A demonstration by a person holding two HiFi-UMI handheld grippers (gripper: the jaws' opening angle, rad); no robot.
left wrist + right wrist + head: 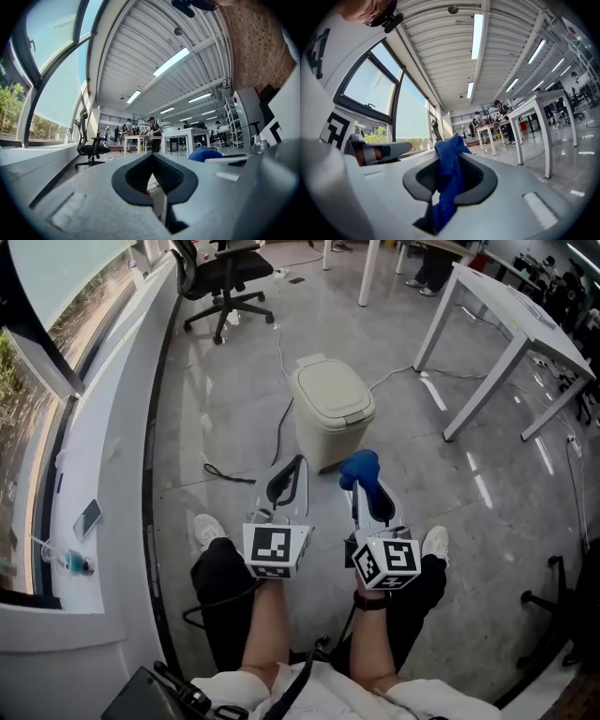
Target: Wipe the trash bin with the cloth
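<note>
Right tongs [364, 486] are clenched on the blue cloth [360, 466], which bunches out past their tips so that, I judge, a soft wad rather than hard plastic meets the surface. Left tongs [292, 474] are pressed together on nothing, probably kept free to steady the beige trash bin [330, 409]. It stands lid-closed on the floor [234, 381] just beyond both.

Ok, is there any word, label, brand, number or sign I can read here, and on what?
None readable in any view.
Trash bin: no label showing.
Blue cloth in the right tool: plain.
Marker cubes on the left tool and the right: square patterns only, no letters or digits.
Phone on the window ledge: too small to tell.
</note>
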